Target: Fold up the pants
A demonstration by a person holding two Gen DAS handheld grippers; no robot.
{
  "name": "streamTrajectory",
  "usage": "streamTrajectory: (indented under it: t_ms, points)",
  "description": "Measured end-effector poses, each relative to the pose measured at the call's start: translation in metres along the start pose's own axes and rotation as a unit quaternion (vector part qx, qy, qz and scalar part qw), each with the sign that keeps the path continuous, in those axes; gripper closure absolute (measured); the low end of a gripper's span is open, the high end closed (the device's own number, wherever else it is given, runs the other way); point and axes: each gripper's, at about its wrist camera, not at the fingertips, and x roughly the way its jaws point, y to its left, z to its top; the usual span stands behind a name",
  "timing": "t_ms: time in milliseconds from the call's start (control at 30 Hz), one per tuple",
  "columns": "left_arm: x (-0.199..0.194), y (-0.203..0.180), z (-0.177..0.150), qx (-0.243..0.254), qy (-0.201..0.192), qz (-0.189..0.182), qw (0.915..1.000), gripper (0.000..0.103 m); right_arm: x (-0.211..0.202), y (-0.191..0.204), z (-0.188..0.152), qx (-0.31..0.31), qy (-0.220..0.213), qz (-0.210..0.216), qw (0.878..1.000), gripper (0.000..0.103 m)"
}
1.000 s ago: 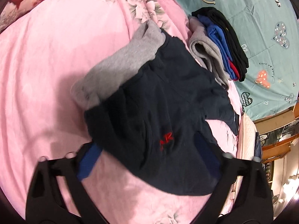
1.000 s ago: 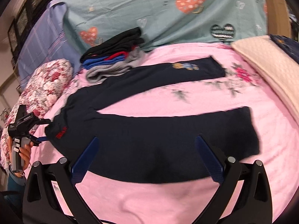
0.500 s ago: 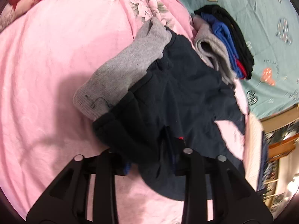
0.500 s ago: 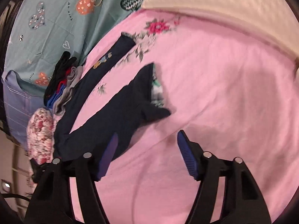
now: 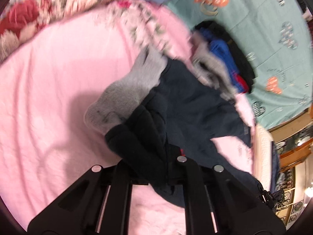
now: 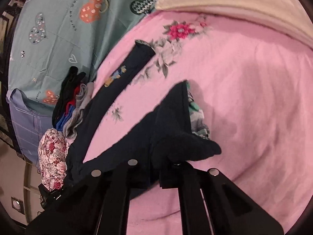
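Observation:
Dark navy pants [image 5: 195,105] lie spread on a pink bedspread [image 5: 49,98]. A grey lining [image 5: 127,92] shows folded out at the waistband. My left gripper [image 5: 154,168] is shut on a bunched part of the waist end, lifting it slightly. In the right wrist view both legs stretch away: one leg [image 6: 125,74] carries a small cartoon patch, the other leg [image 6: 172,113] ends in a cuff with a patterned lining turned out. My right gripper [image 6: 158,168] is shut on that nearer leg's cuff end. The fingertips of both grippers are buried in fabric.
A stack of folded clothes [image 5: 225,58] in black, blue, red and grey sits beside the pants, against a teal sheet with hearts [image 5: 264,29]. A floral pillow [image 6: 51,156] lies past the waist end. A cream quilt [image 6: 234,2] borders the pink spread.
Both grippers went from wide open to shut on the pants. The left closed on the waist and raised it. The right swung and rolled to the leg's cuff end and clamped it.

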Motion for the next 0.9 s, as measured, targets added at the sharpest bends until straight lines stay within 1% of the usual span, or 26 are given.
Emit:
streamTrajectory:
  t_ms: [33, 100, 167, 200, 233, 267, 300, 333, 367, 400, 433, 467, 500, 533, 567, 600, 633, 667, 700, 767, 833, 900]
  points:
    - [-0.013, -0.004, 0.001, 0.003, -0.008, -0.011, 0.9999, 0.095, -0.012, 0.010, 0.002, -0.018, -0.010, 0.000, 1.000, 0.098]
    - [-0.029, -0.010, -0.001, 0.015, -0.013, -0.020, 0.9996, 0.095, -0.038, 0.027, 0.001, -0.051, -0.030, -0.002, 0.998, 0.098]
    - [-0.038, -0.013, -0.013, 0.037, -0.010, -0.015, 0.9991, 0.094, -0.059, 0.034, -0.008, -0.072, -0.033, -0.016, 0.997, 0.098]
    - [-0.037, -0.012, -0.017, 0.044, -0.003, -0.009, 0.9990, 0.094, -0.067, 0.033, -0.017, -0.077, -0.027, -0.024, 0.996, 0.098]
    - [-0.031, -0.007, -0.027, 0.050, 0.016, 0.005, 0.9986, 0.094, -0.071, 0.029, -0.026, -0.080, -0.016, -0.038, 0.996, 0.098]
    - [-0.025, -0.002, -0.033, 0.054, 0.027, 0.016, 0.9980, 0.093, -0.073, 0.022, -0.037, -0.085, -0.002, -0.061, 0.995, 0.098]
    - [-0.019, 0.003, -0.040, 0.061, 0.039, 0.029, 0.9970, 0.091, -0.071, 0.014, -0.048, -0.087, 0.013, -0.084, 0.993, 0.097]
    - [-0.012, 0.010, -0.047, 0.066, 0.053, 0.045, 0.9954, 0.088, -0.066, 0.003, -0.059, -0.087, 0.040, -0.109, 0.989, 0.093]
    - [-0.008, 0.017, -0.051, 0.064, 0.068, 0.057, 0.9940, 0.082, -0.060, -0.007, -0.068, -0.082, 0.070, -0.127, 0.986, 0.085]
    - [-0.008, 0.023, -0.054, 0.061, 0.074, 0.061, 0.9935, 0.076, -0.054, -0.021, -0.076, -0.064, 0.110, -0.147, 0.981, 0.082]
    - [-0.015, 0.029, -0.054, 0.059, 0.067, 0.067, 0.9937, 0.062, -0.054, -0.028, -0.079, -0.051, 0.120, -0.155, 0.979, 0.078]
    - [-0.023, 0.033, -0.054, 0.059, 0.054, 0.077, 0.9938, 0.043, -0.060, -0.029, -0.079, -0.046, 0.113, -0.151, 0.981, 0.075]
    - [-0.033, 0.035, -0.051, 0.060, 0.037, 0.089, 0.9936, 0.035, -0.069, -0.026, -0.073, -0.051, 0.098, -0.152, 0.982, 0.073]
    - [-0.044, 0.037, -0.048, 0.063, 0.016, 0.098, 0.9931, 0.030, -0.076, -0.020, -0.066, -0.061, 0.084, -0.152, 0.983, 0.073]
    - [-0.057, 0.037, -0.042, 0.066, -0.007, 0.104, 0.9924, 0.029, -0.081, -0.012, -0.057, -0.071, 0.073, -0.145, 0.984, 0.073]
    - [-0.069, 0.036, -0.035, 0.067, -0.025, 0.110, 0.9913, 0.025, -0.084, 0.000, -0.045, -0.085, 0.060, -0.131, 0.986, 0.071]
    - [-0.076, 0.034, -0.030, 0.065, -0.038, 0.114, 0.9905, 0.024, -0.084, 0.010, -0.039, -0.094, 0.048, -0.124, 0.987, 0.056]
    - [-0.083, 0.030, -0.022, 0.064, -0.059, 0.122, 0.9887, 0.022, -0.081, 0.022, -0.029, -0.105, 0.031, -0.118, 0.987, 0.039]
    - [-0.089, 0.027, -0.016, 0.064, -0.072, 0.129, 0.9869, 0.020, -0.073, 0.035, -0.018, -0.119, 0.018, -0.111, 0.987, 0.034]
    - [-0.093, 0.010, 0.003, 0.067, -0.098, 0.145, 0.9823, 0.018, -0.043, 0.058, 0.007, -0.148, 0.015, -0.082, 0.985, 0.033]
    - [-0.096, -0.007, 0.020, 0.065, -0.123, 0.155, 0.9781, 0.014, -0.017, 0.071, 0.030, -0.136, -0.002, -0.068, 0.988, 0.033]
    - [-0.095, -0.019, 0.037, 0.054, -0.136, 0.157, 0.9767, 0.012, 0.017, 0.075, 0.058, -0.111, -0.004, -0.054, 0.992, 0.033]
